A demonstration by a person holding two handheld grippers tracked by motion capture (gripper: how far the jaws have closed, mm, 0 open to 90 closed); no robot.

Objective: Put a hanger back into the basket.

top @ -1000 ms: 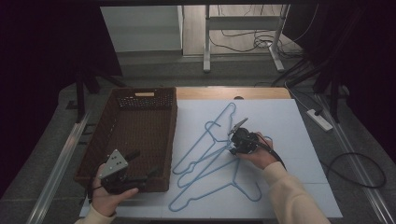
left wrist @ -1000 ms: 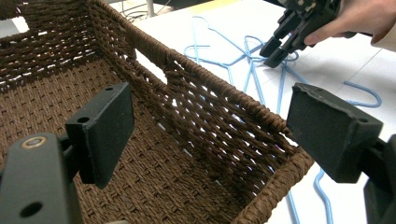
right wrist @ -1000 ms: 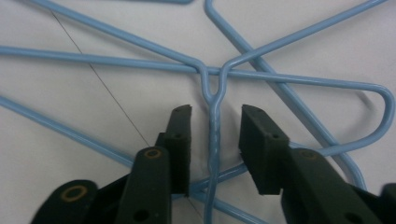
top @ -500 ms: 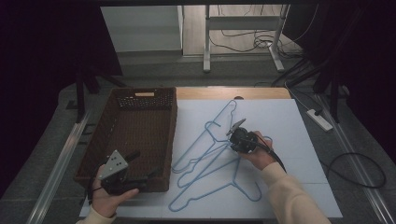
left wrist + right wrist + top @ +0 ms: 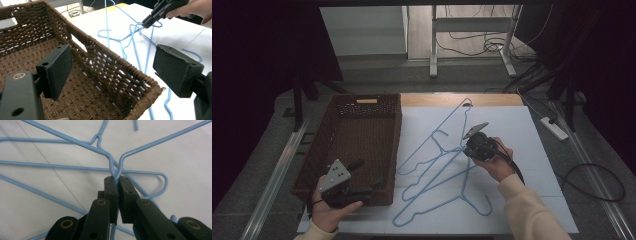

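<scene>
White paper covers a table where blue wire hangers (image 5: 437, 170) lie tangled beside a brown wicker basket (image 5: 312, 172).

Clamped tight on the twisted neck of one hanger (image 5: 115, 171), the right gripper (image 5: 472, 144) holds the wire just below the hook, a grip that looks chosen to lift that hanger clear of the two it crosses. That pile rests on the paper just right of the basket, its hooks pointing different ways. At the basket's near right corner, the left gripper (image 5: 112, 72) hovers with its jaws spread wide and nothing between them, seemingly parked there to steady the basket or take the hanger once it arrives.
</scene>
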